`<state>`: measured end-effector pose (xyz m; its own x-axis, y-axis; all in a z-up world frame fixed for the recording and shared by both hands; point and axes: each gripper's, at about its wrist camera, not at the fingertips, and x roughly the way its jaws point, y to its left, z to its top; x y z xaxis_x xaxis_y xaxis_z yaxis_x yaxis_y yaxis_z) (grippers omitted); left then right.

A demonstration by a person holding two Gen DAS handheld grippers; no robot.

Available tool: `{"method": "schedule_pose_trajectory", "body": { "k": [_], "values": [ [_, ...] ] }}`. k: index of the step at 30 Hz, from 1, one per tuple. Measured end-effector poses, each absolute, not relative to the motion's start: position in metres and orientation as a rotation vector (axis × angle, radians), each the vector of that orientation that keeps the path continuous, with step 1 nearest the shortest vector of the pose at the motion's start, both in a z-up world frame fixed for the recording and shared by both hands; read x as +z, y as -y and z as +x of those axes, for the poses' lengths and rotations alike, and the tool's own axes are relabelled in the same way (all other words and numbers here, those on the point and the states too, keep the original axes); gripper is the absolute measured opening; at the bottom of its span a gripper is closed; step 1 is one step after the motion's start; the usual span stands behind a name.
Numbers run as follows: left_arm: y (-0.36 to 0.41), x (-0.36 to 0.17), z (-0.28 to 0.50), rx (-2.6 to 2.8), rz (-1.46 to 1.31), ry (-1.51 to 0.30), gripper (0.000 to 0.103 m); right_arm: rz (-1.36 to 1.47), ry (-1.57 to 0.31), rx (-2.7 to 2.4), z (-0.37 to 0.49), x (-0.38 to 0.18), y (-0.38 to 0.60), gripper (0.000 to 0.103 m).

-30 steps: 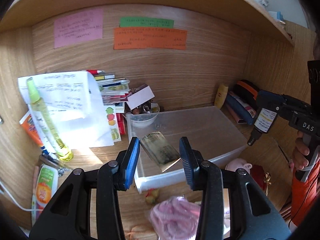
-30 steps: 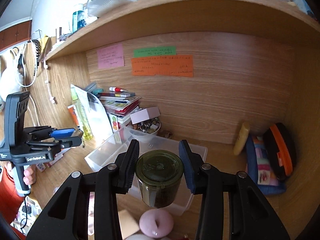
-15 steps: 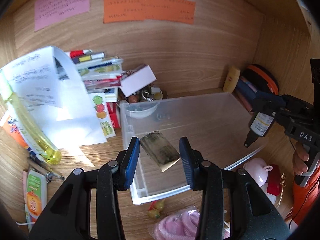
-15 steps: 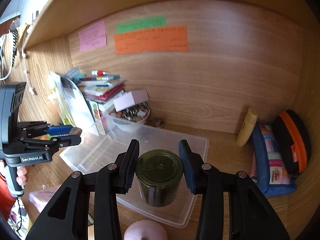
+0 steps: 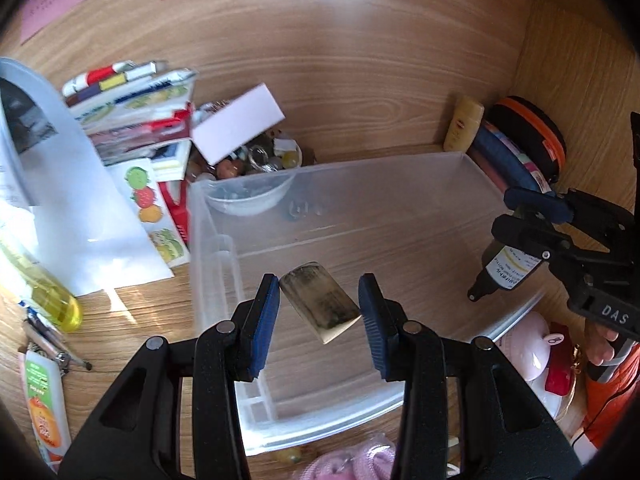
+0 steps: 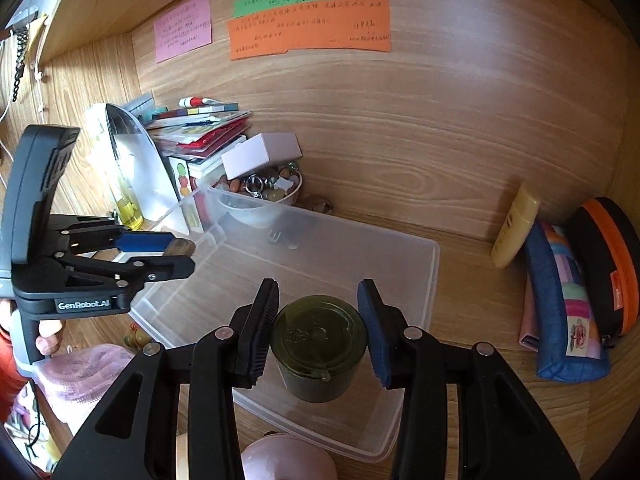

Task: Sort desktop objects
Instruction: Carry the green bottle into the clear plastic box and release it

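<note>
A clear plastic bin stands on the wooden desk; it also shows in the right wrist view. My left gripper is shut on a flat tan, dark-smudged block and holds it above the bin's left part. My right gripper is shut on a dark green bottle, seen bottom-first, over the bin's near side. In the left wrist view the bottle points its cap downward at the bin's right edge. The left gripper also shows in the right wrist view.
A stack of books, a white box and a bowl of trinkets stand behind the bin on the left. A yellow tube, a blue pouch and an orange-black case lie at the right. Pink items lie in front.
Both grippers have moved forward and down toward the bin, each still holding its object; the bin looks larger and closer in both views.
</note>
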<state>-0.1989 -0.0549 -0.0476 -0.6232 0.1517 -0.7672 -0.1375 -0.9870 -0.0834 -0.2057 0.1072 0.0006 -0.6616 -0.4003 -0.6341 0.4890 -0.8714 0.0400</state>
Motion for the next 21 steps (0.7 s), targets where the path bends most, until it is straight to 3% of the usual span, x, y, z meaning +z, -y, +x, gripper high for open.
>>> {"method": "schedule_pose_trajectory", "body": {
  "k": [17,21],
  "values": [
    [0.037,-0.058,-0.208,2.67,-1.336,-0.097,0.041,0.966,-0.214,-2.433,-0.21,-0.013,-0.103,0.038],
    [0.036,-0.058,-0.208,2.681,-1.333,-0.116,0.052,0.969,-0.236,-2.426,-0.209,-0.014,-0.1,0.038]
  ]
}}
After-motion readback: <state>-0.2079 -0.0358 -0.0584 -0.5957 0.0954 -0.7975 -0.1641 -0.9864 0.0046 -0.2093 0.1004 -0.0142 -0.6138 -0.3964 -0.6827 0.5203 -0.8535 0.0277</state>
